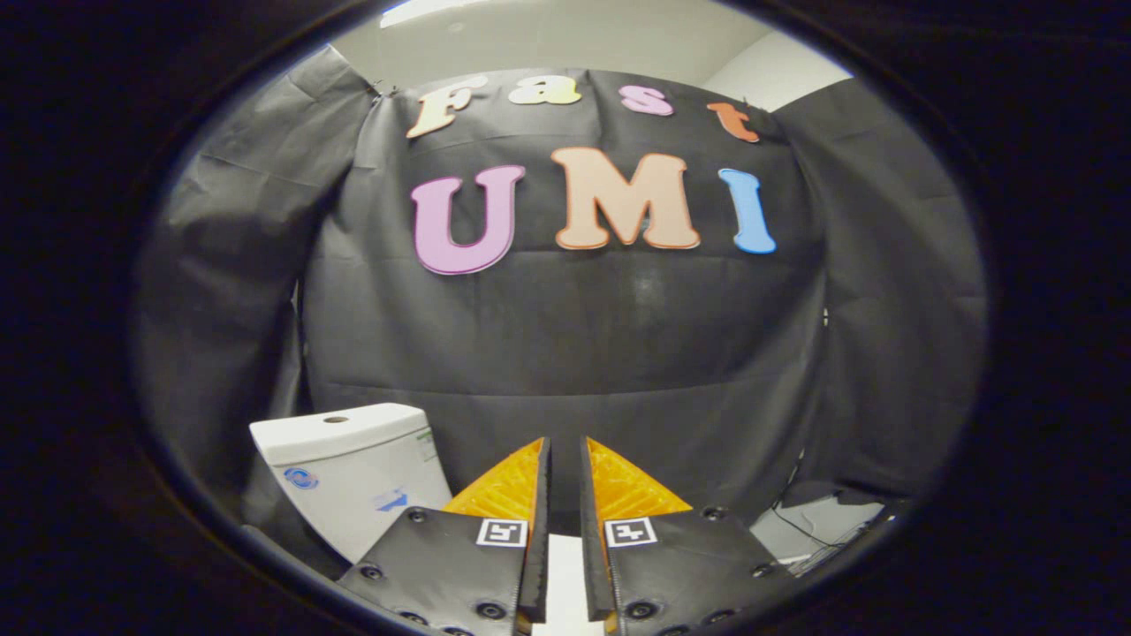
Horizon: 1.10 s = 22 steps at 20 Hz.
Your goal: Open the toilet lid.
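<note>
Tool (565, 455) fingers nearly closed, tank (353, 473) beyond.

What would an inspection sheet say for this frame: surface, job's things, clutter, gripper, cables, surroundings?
Surface: a pale strip shows between the fingers; what it is cannot be told.
Job's things: white toilet tank stands left of the fingers, against the cloth, with a button hole on top; lid state cannot be told.
Clutter: nothing seen.
Gripper: gripper raised, pointing at the cloth; fingers nearly together with a narrow gap, holding nothing.
Cables: thin dark cable on the pale floor, right of the fingers.
Surroundings: black cloth wall behind and to both sides; pale ceiling above.
</note>
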Motion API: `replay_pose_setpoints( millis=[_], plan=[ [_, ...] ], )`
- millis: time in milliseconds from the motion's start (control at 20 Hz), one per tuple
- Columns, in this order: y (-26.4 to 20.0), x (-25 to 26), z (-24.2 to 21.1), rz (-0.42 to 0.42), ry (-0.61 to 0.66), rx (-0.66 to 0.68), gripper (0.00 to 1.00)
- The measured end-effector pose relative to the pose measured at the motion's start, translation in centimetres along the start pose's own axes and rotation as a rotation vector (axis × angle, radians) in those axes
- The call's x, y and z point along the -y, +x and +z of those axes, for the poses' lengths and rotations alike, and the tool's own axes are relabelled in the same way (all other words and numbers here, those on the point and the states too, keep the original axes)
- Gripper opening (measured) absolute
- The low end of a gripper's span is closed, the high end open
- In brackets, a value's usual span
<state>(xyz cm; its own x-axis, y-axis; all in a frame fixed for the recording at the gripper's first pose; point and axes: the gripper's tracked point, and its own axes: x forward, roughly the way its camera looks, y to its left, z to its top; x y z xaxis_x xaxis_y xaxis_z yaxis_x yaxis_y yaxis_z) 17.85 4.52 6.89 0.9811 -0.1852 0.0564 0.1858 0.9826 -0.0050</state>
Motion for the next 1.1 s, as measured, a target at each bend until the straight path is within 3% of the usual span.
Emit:
replay_pose_setpoints(
  millis=[300, 450, 650, 900, 1100],
  plan=[
    [-4.2, 7.1, -2.2, -0.055, -0.025, -0.026, 0.25],
    [-6.0, 7.8, -3.9, 0.001, -0.055, -0.044, 0.27],
    [-8.0, 9.2, -6.8, 0.014, -0.103, -0.122, 0.30],
    [-9.9, 8.0, -8.4, 0.098, -0.117, -0.174, 0.31],
    [-10.5, 7.5, -8.7, 0.118, -0.101, -0.156, 0.31]
  ],
)
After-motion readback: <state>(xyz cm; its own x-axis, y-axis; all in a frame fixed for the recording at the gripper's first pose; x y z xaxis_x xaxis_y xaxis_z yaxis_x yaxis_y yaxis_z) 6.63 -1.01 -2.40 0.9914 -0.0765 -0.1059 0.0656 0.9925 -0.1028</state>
